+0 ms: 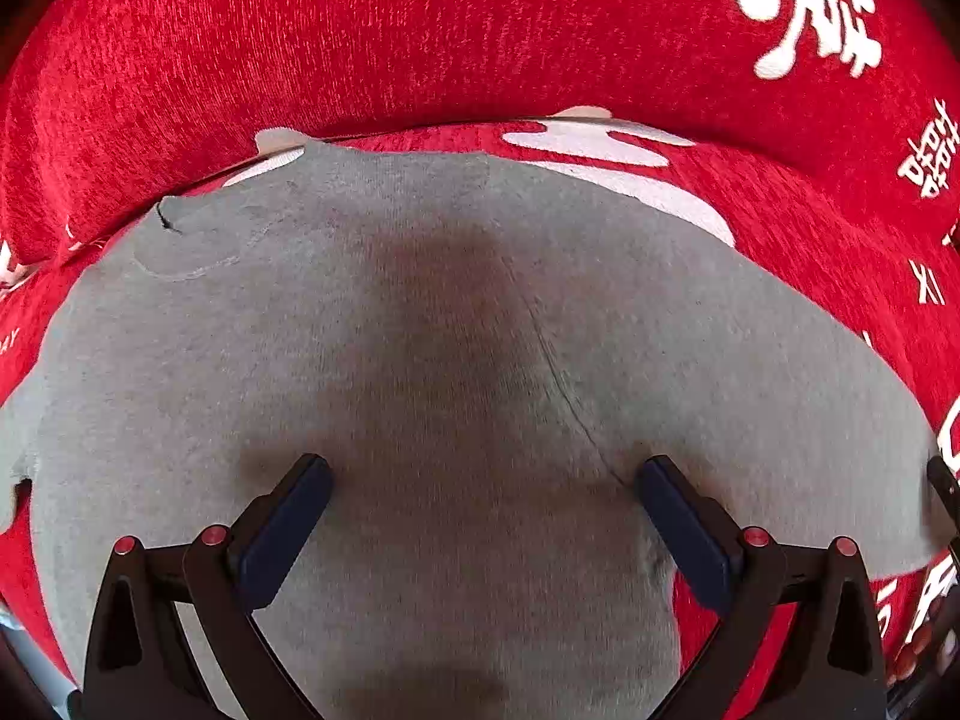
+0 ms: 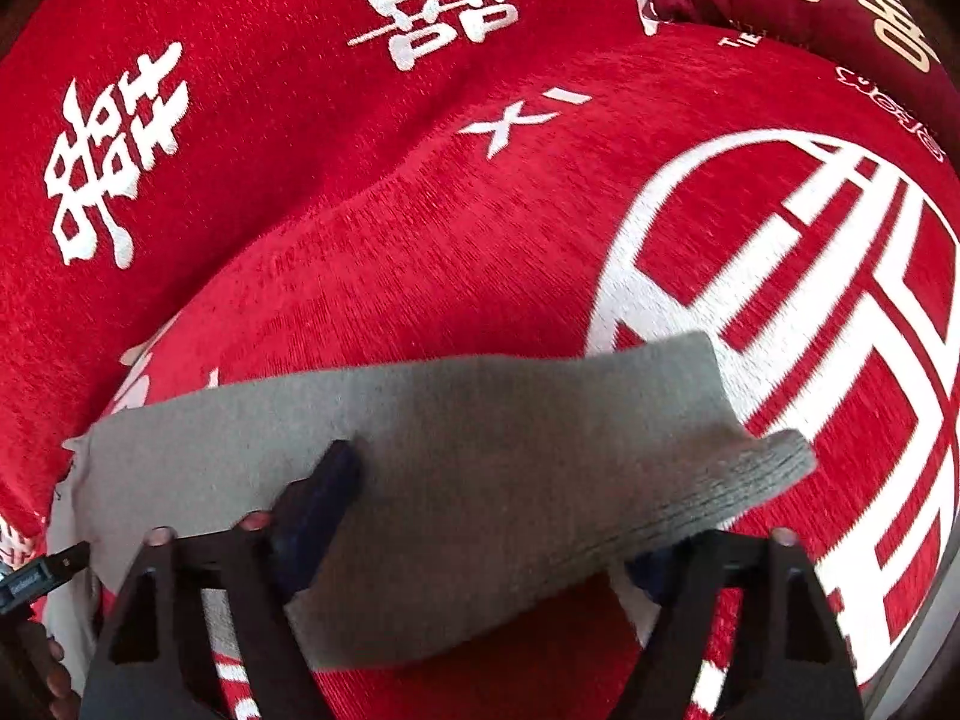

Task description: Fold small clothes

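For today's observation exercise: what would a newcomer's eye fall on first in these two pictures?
First, the bright red cover with big white characters, filling the background of both views. Next, the grey garment spread flat across it, filling the middle of the left wrist view. In the right wrist view the right gripper straddles the garment's ribbed edge.

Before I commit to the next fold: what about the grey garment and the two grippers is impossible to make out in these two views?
- Right gripper, right wrist view: the grey garment drapes over one finger, motion blur; grip cannot be told.
- Left gripper, left wrist view: jaws open over the garment; contact with the cloth unclear.
- Garment type: edges cut off, lower part hidden by grippers.
- Dark object, right wrist view: cropped at left edge.
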